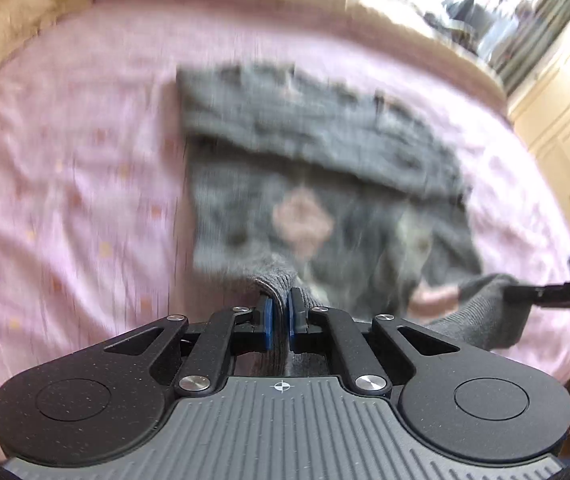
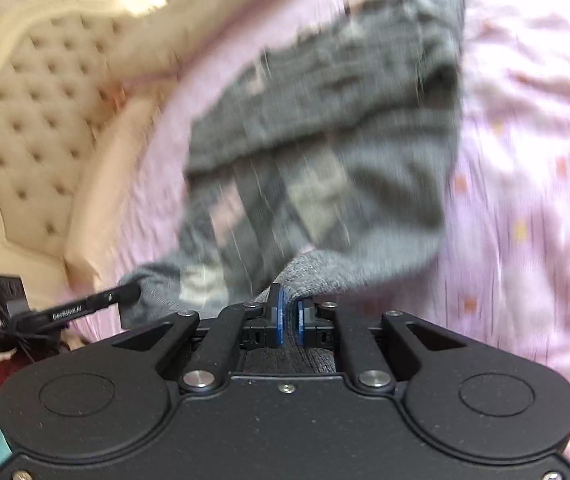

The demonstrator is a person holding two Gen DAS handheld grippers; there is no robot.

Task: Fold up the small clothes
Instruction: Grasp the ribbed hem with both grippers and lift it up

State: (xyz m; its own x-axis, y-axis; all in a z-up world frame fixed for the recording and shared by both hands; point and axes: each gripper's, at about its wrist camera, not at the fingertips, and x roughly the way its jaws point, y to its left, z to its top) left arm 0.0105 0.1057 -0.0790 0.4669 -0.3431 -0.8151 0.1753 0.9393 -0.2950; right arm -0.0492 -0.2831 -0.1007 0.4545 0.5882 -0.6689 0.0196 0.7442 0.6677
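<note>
The left wrist view is taken from just behind the left tongs (image 1: 280, 312), looking forward along them and down onto the bed (image 1: 65, 168) from close above. The right wrist view is taken likewise from behind the right tongs (image 2: 290, 312), angled toward the tufted headboard (image 2: 33, 136) at its left. Both views are blurred. The same grey knitted garment (image 1: 317, 168) (image 2: 325, 140) on the pink sheet is shared by both, and each view's far side is entered by the other tongs: at the right edge of the left view, at the left edge of the right view.
</note>
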